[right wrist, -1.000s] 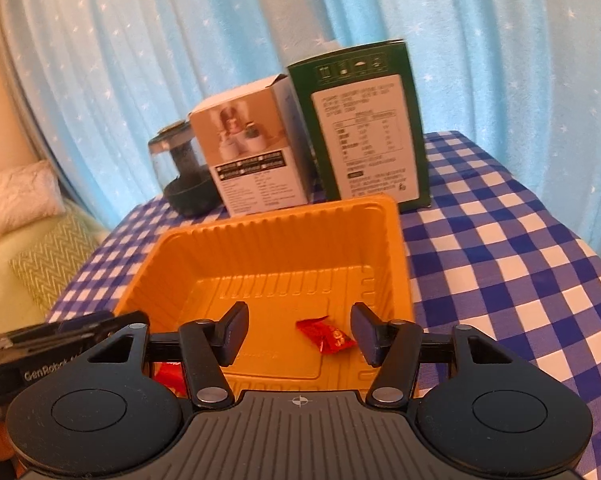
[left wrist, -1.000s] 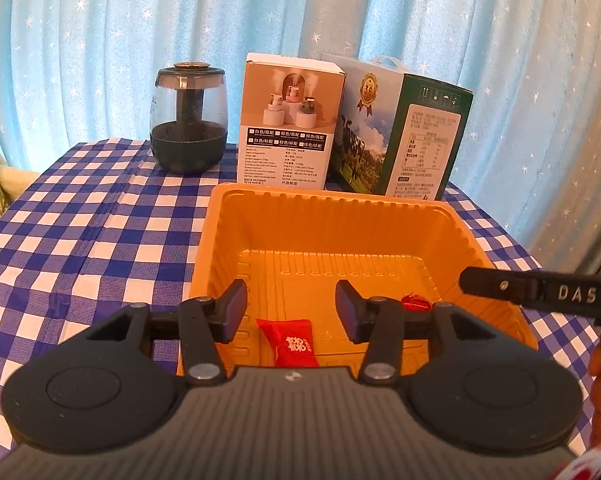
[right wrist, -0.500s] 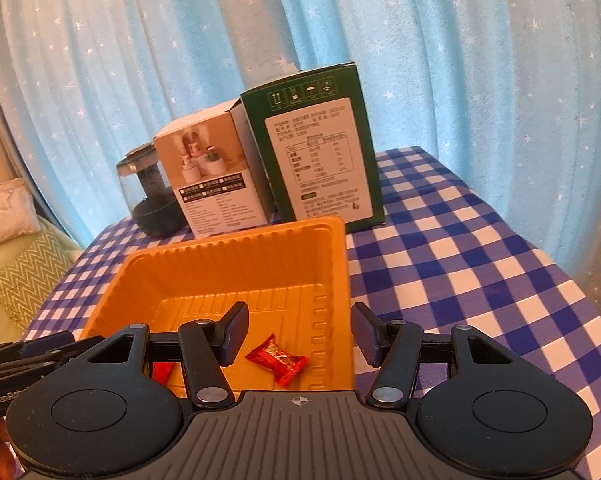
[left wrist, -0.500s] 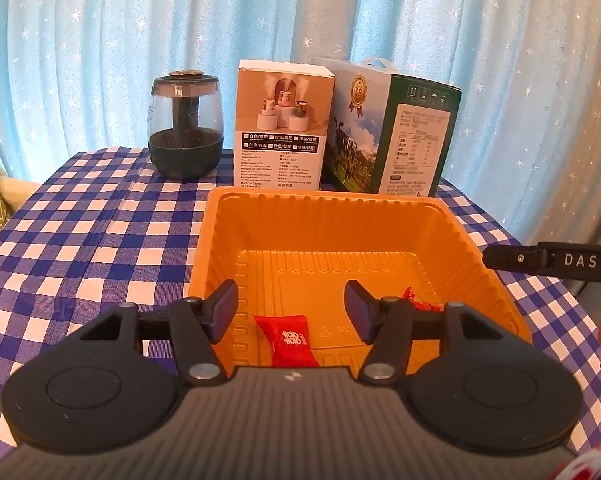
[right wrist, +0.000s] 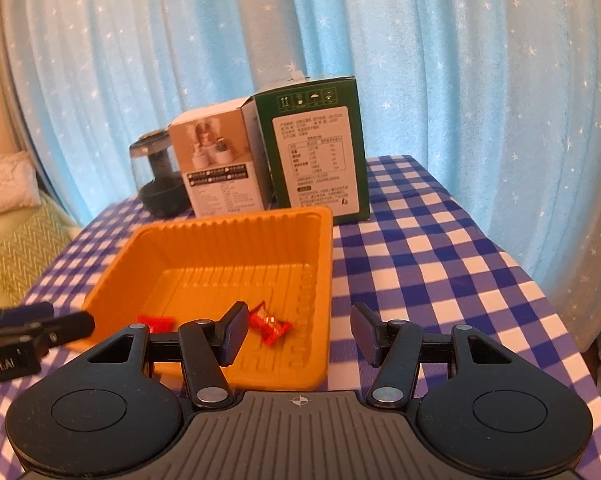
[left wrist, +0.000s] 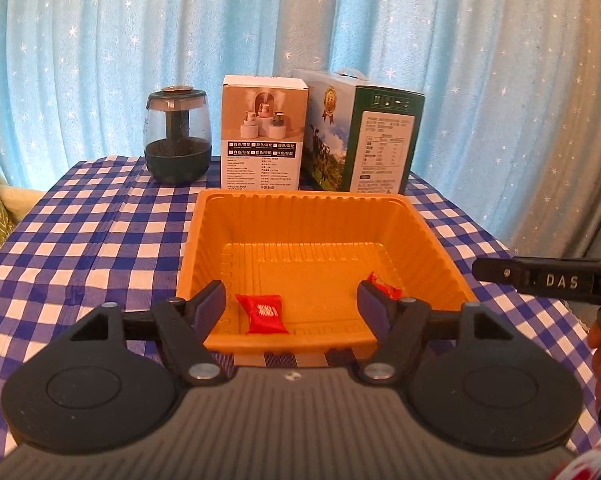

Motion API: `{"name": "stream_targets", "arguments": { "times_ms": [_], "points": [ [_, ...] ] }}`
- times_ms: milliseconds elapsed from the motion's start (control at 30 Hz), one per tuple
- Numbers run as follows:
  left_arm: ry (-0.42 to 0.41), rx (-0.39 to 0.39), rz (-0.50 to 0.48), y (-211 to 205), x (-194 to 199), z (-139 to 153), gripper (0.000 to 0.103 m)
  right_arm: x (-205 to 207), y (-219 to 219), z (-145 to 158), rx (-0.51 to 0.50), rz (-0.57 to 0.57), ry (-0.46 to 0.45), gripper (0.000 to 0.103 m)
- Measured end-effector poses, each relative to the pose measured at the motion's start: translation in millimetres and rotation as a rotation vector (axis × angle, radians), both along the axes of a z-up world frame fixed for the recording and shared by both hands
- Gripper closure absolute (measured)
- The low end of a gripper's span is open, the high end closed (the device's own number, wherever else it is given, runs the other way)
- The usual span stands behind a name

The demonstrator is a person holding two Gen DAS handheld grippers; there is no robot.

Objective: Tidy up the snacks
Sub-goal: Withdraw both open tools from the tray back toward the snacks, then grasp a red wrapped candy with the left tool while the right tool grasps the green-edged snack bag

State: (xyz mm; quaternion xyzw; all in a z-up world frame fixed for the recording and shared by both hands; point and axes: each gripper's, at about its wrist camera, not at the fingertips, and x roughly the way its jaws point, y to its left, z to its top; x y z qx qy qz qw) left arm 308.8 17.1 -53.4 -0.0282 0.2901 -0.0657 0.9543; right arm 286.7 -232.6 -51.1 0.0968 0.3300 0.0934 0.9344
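Behind orange tray (left wrist: 432, 240): dark jar (left wrist: 177, 136), white box (left wrist: 262, 136), green box (left wrist: 380, 140).

Left tongs (left wrist: 291, 299): matte black, round side discs, silver pivot screws, ribbed grey body. Right tongs (right wrist: 299, 332): same build, white crosshair mark on the ribs, "DAS" lettering on the side.

Home living area: starry blue curtain (left wrist: 100, 60), checked tablecloth (left wrist: 80, 240), sofa cushions (right wrist: 24, 256) beside table.
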Motion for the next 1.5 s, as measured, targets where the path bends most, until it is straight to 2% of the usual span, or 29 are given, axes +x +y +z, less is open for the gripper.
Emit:
{"name": "stream_targets", "arguments": {
  "times_ms": [200,400,567,767,900,967,1000,1200,1300,1400,1500],
  "points": [
    [0.017,-0.004,0.000,1.5,-40.3,2.3,0.028,-38.1,-7.0,2.6,0.042,0.023,0.022,0.046],
    [0.029,-0.002,0.004,5.2,-87.4,-0.6,0.025,-82.6,-3.4,1.4,0.042,0.065,0.036,0.040],
    [0.060,0.013,0.015,11.8,-123.5,-11.6,0.025,-120.7,8.5,-5.9,0.014,0.159,0.049,0.039],
    [0.133,0.012,0.014,24.0,-158.2,-35.0,0.026,-154.6,20.4,-22.3,-0.024,0.272,0.076,0.039],
    [0.146,0.074,-0.052,20.3,-169.5,-38.5,0.029,-160.8,34.2,-30.4,-0.054,0.368,0.090,0.039],
    [0.152,0.109,-0.079,17.5,-169.8,-38.3,0.042,-161.3,43.0,-34.1,-0.072,0.412,0.104,0.039],
    [0.155,0.114,-0.089,17.0,-168.8,-38.2,0.043,-161.7,47.6,-35.4,-0.086,0.433,0.102,0.039],
    [0.188,0.120,-0.128,14.2,-167.3,-46.3,0.043,-157.5,67.8,-49.9,-0.190,0.525,0.081,0.040],
    [0.205,0.124,-0.146,11.5,-166.3,-50.9,0.043,-151.3,69.8,-54.2,-0.180,0.538,0.080,0.040],
    [0.219,0.114,-0.159,11.2,-164.9,-53.9,0.043,-146.8,74.2,-57.5,-0.193,0.561,0.082,0.049],
    [0.220,0.123,-0.157,11.5,-164.3,-56.4,0.043,-148.6,82.1,-59.6,-0.236,0.585,0.072,0.053]
  ]
}}
